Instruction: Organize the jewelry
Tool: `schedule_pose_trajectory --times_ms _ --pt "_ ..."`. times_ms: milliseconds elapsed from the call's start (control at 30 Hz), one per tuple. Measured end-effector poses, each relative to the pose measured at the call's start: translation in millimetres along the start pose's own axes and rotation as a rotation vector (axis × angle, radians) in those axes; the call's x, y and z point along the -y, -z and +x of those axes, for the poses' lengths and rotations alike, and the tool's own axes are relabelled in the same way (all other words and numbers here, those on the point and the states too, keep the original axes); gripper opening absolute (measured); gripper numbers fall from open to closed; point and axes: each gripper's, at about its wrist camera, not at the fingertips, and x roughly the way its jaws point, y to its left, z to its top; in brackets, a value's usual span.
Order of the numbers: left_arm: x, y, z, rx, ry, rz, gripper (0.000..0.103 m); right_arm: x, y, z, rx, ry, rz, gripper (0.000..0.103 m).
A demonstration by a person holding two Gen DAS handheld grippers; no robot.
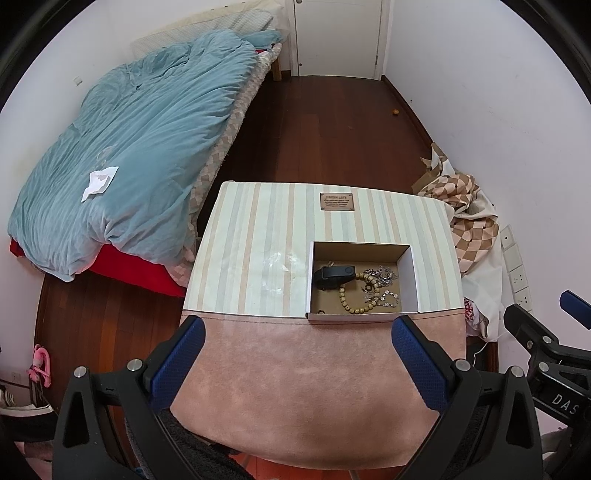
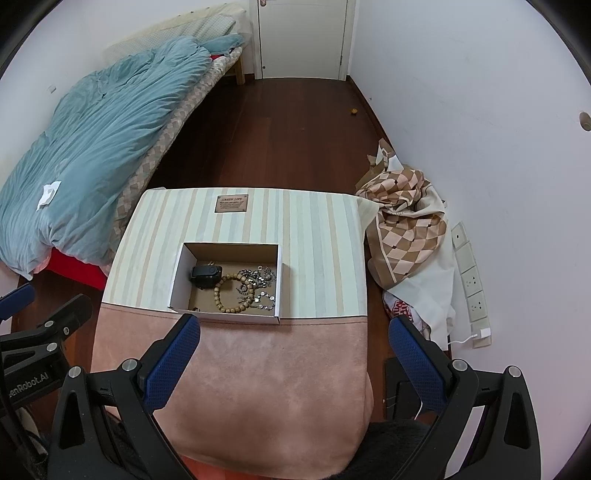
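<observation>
An open white cardboard box (image 1: 414,280) (image 2: 178,275) sits on a striped and pink cloth-covered table (image 1: 258,240) (image 2: 317,240). In the box lie a black wristband (image 1: 334,276) (image 2: 206,274), a wooden bead bracelet (image 1: 356,295) (image 2: 232,291) and silver chain jewelry (image 1: 384,280) (image 2: 260,280). My left gripper (image 1: 299,354) is open and empty, held above the pink part of the cloth, short of the box. My right gripper (image 2: 295,354) is open and empty, also short of the box, to its right. Each gripper shows at the edge of the other's view.
A bed with a blue duvet (image 1: 129,147) (image 2: 92,147) stands to the left. A crumpled checkered cloth (image 1: 465,206) (image 2: 406,221) lies right of the table by the wall, near a power strip (image 2: 472,280). Dark wooden floor (image 1: 332,129) runs to a white door (image 1: 338,33).
</observation>
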Motion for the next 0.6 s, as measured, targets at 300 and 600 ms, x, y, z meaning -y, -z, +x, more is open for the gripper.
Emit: schedule_pose_trajectory --times_ms 300,600 --pt "-0.7 2.7 2.7 -0.01 -0.001 0.0 0.103 -2.9 1.3 -0.4 0.002 -0.003 -0.001 0.103" --pt "2.0 2.6 2.4 -0.008 0.006 -0.003 0.103 -1.3 0.9 -0.2 0.004 0.0 0.001 0.103"
